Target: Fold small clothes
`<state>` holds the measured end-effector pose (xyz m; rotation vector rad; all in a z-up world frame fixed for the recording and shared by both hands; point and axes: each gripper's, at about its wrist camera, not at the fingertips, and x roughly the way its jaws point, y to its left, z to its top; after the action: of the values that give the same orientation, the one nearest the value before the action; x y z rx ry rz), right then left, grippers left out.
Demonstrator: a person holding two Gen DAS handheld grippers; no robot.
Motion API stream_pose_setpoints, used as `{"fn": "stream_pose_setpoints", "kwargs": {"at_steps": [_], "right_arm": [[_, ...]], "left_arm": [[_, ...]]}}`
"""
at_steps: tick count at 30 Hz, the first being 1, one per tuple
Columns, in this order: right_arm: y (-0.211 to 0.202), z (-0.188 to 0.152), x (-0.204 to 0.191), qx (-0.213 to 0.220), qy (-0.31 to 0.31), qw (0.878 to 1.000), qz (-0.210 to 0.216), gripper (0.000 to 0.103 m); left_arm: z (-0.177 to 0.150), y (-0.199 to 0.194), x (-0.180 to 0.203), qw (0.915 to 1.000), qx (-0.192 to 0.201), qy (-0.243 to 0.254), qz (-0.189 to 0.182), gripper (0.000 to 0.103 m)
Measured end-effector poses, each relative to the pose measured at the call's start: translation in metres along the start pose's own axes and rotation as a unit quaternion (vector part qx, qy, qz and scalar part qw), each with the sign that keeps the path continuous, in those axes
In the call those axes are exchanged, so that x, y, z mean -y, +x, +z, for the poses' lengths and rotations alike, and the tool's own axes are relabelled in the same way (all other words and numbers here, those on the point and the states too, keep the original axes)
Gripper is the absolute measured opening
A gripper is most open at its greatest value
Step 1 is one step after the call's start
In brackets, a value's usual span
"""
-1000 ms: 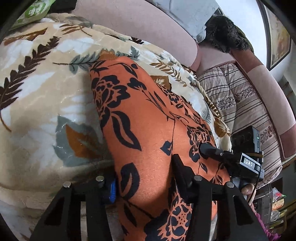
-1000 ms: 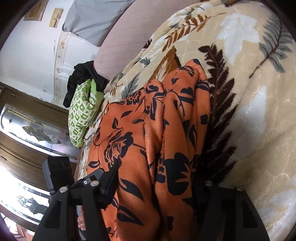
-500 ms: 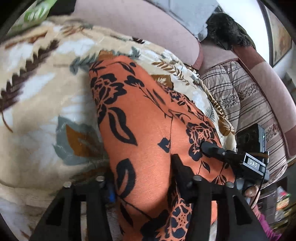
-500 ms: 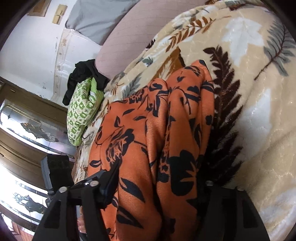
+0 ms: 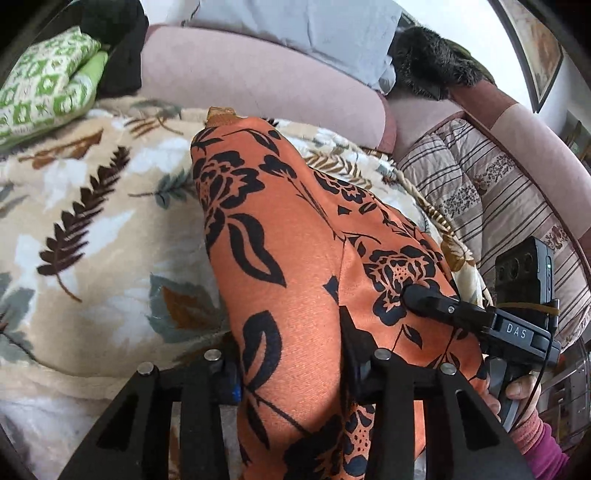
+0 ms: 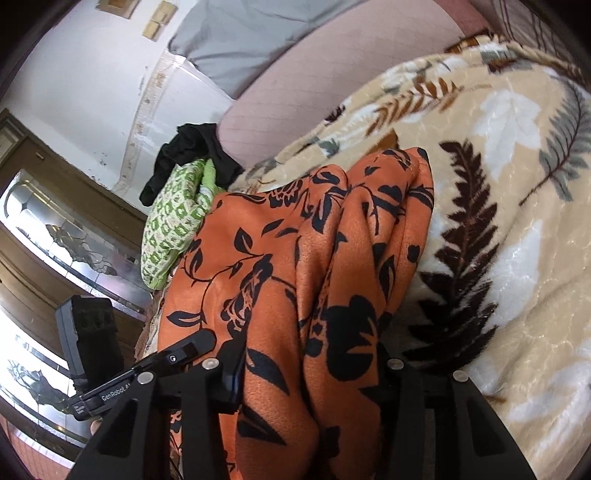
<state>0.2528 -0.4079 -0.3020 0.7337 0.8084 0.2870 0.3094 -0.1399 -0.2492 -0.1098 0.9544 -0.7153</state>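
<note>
Sofa cushions in dusty pink (image 5: 258,77) back the scene, with a leaf-print blanket (image 5: 85,229) spread over the seat as my working surface.

Left view: my left gripper (image 5: 291,373) has its jaws closing at a middling width, with a thick bunch of the orange garment (image 5: 295,251) between them; the cloth fills the gap and both fingers (image 5: 354,354) bear against it. The garment, orange with black flowers, runs up and away from the jaws as a taut ridge whose far end rests on the blanket near the sofa back. To its right my right gripper (image 5: 421,299) shows from the side, one finger lying on the same cloth, a hand (image 5: 517,391) in a magenta sleeve around its handle.

Right view: my right gripper (image 6: 314,369) also has its jaws closing at a middling width, with folds of the orange garment (image 6: 332,258) gathered between them and pressed by both fingers (image 6: 232,369). The cloth hangs in several vertical pleats from here to the blanket (image 6: 517,184). At lower left the left gripper (image 6: 192,347) touches the garment's edge.

Farther out: a green patterned cushion (image 5: 44,81) and a black cloth (image 6: 188,147) sit at the sofa's end, a striped quilt (image 5: 491,192) covers the adjoining seat, and a grey pillow (image 5: 306,26) lies along the sofa back.
</note>
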Motion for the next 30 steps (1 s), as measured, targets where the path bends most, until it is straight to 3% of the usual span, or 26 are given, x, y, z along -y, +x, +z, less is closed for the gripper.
{"fn": "stream_pose_setpoints", "kwargs": {"at_steps": [13, 30], "right_arm": [[-0.034, -0.022, -0.061, 0.034, -0.034, 0.999, 0.019, 0.049], [-0.018, -0.058, -0.138, 0.023, -0.029, 0.998, 0.053, 0.049]], "left_arm": [[-0.006, -0.07, 0.005, 0.9986, 0.033, 0.022, 0.034, 0.042], [-0.025, -0.146, -0.033, 0.9953, 0.068, -0.005, 0.068, 0.042]]}}
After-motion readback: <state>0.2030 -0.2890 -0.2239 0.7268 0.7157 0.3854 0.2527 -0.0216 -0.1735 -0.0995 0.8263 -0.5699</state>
